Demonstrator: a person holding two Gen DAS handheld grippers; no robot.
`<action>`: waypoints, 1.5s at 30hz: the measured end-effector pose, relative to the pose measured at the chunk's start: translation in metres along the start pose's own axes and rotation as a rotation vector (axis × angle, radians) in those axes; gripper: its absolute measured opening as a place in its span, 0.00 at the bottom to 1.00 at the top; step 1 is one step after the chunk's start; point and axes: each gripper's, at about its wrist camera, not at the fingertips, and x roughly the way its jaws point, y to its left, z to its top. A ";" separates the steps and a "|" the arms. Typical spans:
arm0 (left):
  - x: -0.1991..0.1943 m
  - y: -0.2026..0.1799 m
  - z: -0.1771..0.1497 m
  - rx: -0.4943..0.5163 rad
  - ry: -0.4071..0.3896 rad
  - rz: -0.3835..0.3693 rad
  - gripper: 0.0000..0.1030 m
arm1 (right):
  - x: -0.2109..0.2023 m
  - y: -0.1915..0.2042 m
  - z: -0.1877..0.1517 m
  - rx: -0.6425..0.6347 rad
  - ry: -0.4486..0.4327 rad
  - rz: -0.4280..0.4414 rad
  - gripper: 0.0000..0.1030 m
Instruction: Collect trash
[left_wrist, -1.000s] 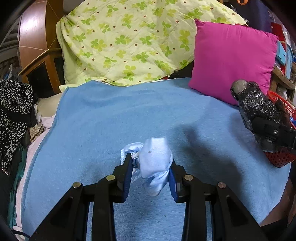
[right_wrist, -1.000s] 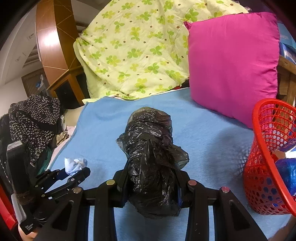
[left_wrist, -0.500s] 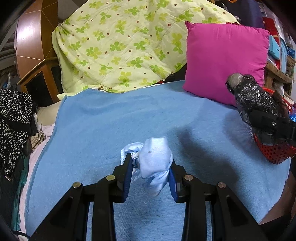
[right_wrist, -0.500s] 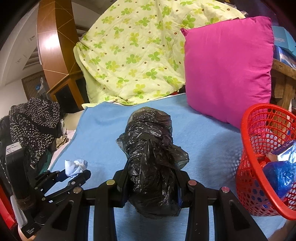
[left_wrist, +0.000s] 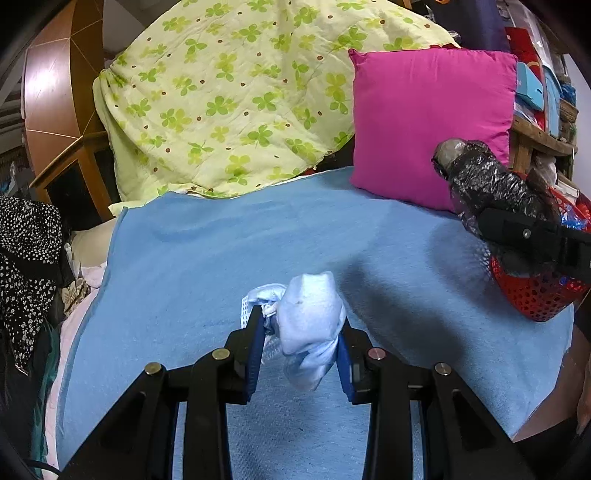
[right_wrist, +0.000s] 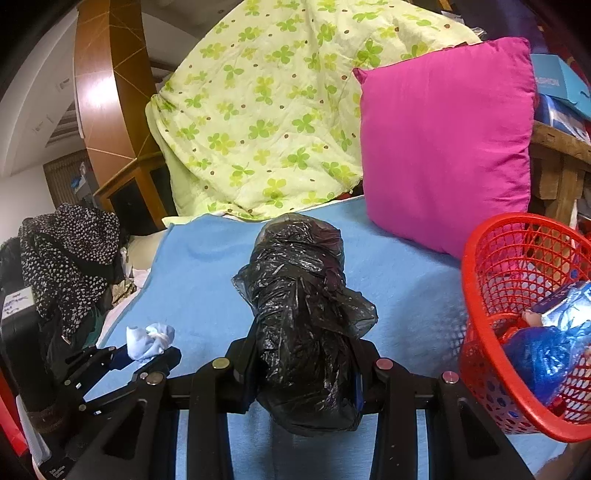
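The left gripper (left_wrist: 301, 332) pinches a crumpled pale-blue tissue wad (left_wrist: 308, 325) over the blue towel (left_wrist: 207, 266). The right gripper (right_wrist: 303, 365) clamps a crinkly black plastic bundle (right_wrist: 303, 295) beside the red mesh basket (right_wrist: 476, 280) — foil and blue wrappers (right_wrist: 546, 354) inside. Against a second ago, the basket sits lower and nearer in the right view. Behind: magenta cushion (right_wrist: 447, 147), clover-print quilt (right_wrist: 266, 110).

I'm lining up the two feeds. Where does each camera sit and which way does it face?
Left wrist: on the left hand-held gripper, aimed along its fingers over the blue blanket; it grips pale crumpled trash.
Right wrist: on the right hand-held gripper, facing likewise; it grips a black bag bundle beside the red basket.
Shared: blanket, pink pillow, basket, each other's gripper.
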 end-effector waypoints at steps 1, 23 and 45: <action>-0.001 0.000 0.000 0.000 0.000 -0.001 0.36 | -0.002 0.000 0.000 0.002 -0.005 -0.003 0.39; -0.018 -0.039 0.015 0.061 -0.038 -0.041 0.36 | -0.033 -0.022 0.008 0.056 -0.106 -0.014 0.39; -0.017 -0.062 0.019 0.098 -0.042 -0.065 0.36 | -0.074 -0.058 0.012 0.138 -0.269 -0.042 0.40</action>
